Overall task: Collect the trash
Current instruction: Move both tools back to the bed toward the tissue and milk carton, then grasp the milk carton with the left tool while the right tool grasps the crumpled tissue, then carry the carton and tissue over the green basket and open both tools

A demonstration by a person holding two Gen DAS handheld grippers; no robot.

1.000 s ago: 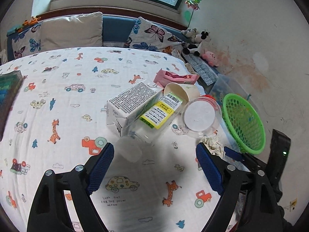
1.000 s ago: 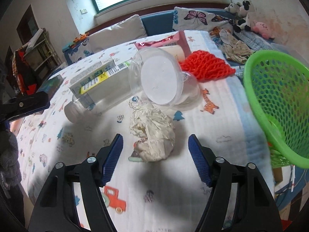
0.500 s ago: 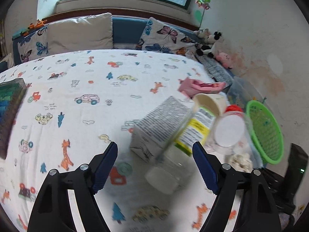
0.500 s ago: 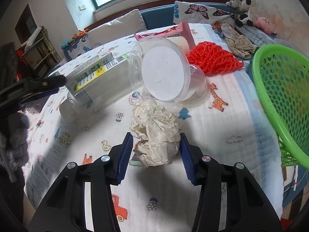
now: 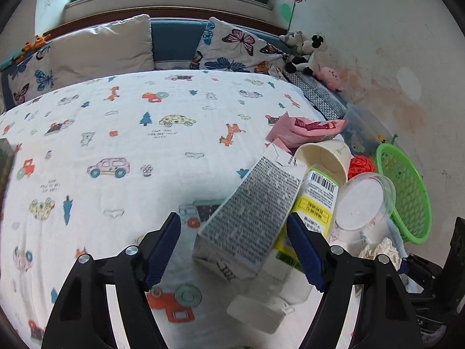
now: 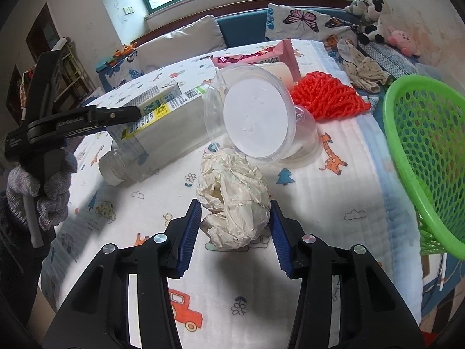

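With the right tool [image 6: 234, 226] closed on the crumpled paper wad [image 6: 232, 197] at lower centre and the left tool [image 5: 234, 251] closing, still open, around the carton [image 5: 250, 218], the soft wad might slip short of the green basket [image 6: 421, 133] at right.

Green mesh basket [image 6: 430, 157], orange net [image 6: 328, 99], pink wrapper [image 5: 305, 131], cartoon-printed white sheet [image 5: 116, 145].

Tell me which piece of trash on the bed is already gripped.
The crumpled paper ball: the right gripper is shut on it. The carton only sits between the open left gripper fingers.
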